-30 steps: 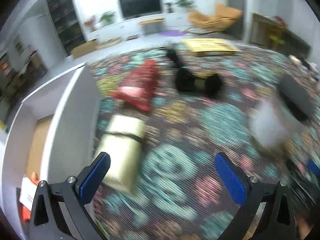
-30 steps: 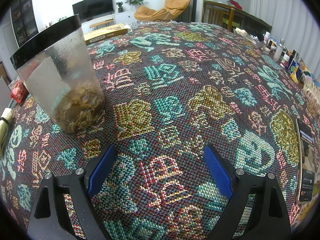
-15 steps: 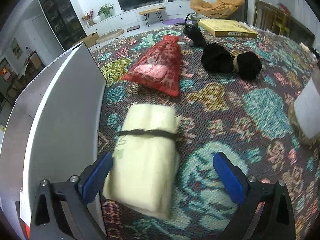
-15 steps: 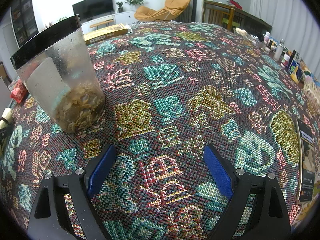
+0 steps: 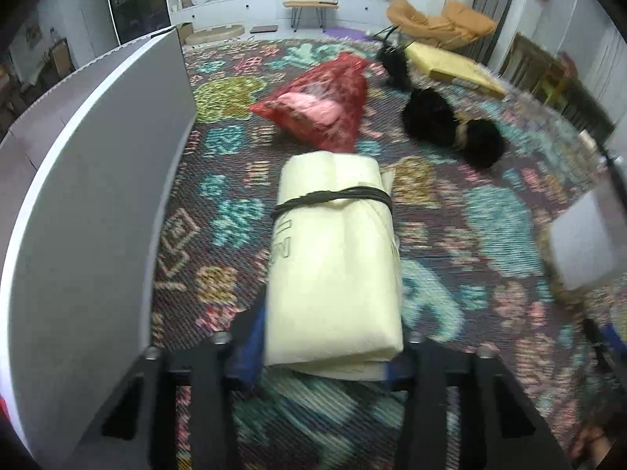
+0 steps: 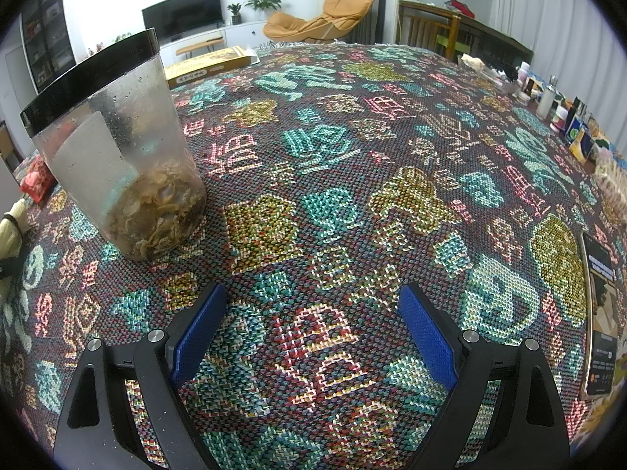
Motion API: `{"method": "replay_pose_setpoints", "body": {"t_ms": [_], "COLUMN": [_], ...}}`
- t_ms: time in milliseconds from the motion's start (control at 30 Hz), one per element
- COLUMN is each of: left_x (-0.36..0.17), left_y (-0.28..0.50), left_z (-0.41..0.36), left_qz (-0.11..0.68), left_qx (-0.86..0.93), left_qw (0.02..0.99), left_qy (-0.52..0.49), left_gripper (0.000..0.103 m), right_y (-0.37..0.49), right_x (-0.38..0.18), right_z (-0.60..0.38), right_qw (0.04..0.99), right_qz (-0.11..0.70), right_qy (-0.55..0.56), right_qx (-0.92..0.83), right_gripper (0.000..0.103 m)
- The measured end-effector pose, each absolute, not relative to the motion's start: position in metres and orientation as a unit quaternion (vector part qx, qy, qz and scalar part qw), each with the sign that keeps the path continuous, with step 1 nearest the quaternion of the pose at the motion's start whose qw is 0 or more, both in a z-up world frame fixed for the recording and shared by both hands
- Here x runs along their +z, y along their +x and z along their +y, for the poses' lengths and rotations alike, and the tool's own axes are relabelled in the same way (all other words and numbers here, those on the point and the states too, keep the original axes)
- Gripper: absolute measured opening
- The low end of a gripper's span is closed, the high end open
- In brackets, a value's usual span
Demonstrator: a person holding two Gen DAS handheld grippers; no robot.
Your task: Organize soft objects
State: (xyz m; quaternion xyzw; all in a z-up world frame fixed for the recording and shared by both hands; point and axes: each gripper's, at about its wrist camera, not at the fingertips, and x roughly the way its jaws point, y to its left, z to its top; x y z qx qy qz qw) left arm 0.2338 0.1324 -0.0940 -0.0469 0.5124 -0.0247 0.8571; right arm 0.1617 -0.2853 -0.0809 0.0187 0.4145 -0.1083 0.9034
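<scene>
A pale yellow folded cloth bundle (image 5: 337,250) tied with a black band lies on the patterned tablecloth. My left gripper (image 5: 325,356) is shut on its near end, with a blue pad pressed against each side. Beyond it lie a red mesh bag (image 5: 321,102) with something pink inside and a black fuzzy bundle (image 5: 450,125). My right gripper (image 6: 313,333) is open and empty above the tablecloth. The yellow bundle shows at the left edge of the right wrist view (image 6: 11,227).
A white open box (image 5: 90,196) stands close on the left. A clear plastic jar (image 6: 117,149) with a black rim and dried contents stands left of my right gripper. A yellow flat box (image 5: 454,66) lies at the far edge. Small bottles (image 6: 548,98) and a phone (image 6: 599,313) sit on the right.
My left gripper swung toward the yellow bundle, moved over its near end and closed on it. My right gripper has not moved.
</scene>
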Motion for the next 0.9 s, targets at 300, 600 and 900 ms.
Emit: {"method": "replay_pose_setpoints", "body": {"t_ms": [300, 600, 900], "left_x": [-0.086, -0.113, -0.118], "left_y": [0.17, 0.159, 0.161], "left_z": [0.053, 0.015, 0.024], "left_qz": [0.507, 0.464, 0.455], "left_qx": [-0.131, -0.1, -0.101], "left_qw": [0.849, 0.877, 0.883], "left_qy": [-0.064, 0.075, 0.046], "left_gripper": [0.042, 0.103, 0.103], "right_y": [0.162, 0.162, 0.162], "right_x": [-0.081, -0.081, -0.081], "right_z": [-0.285, -0.285, -0.285], "right_qw": [0.903, 0.903, 0.904], "right_qz": [0.414, 0.414, 0.414], "right_qy": [0.019, 0.019, 0.019], "right_qx": [-0.108, -0.108, -0.108], "right_gripper": [0.092, 0.092, 0.092]}}
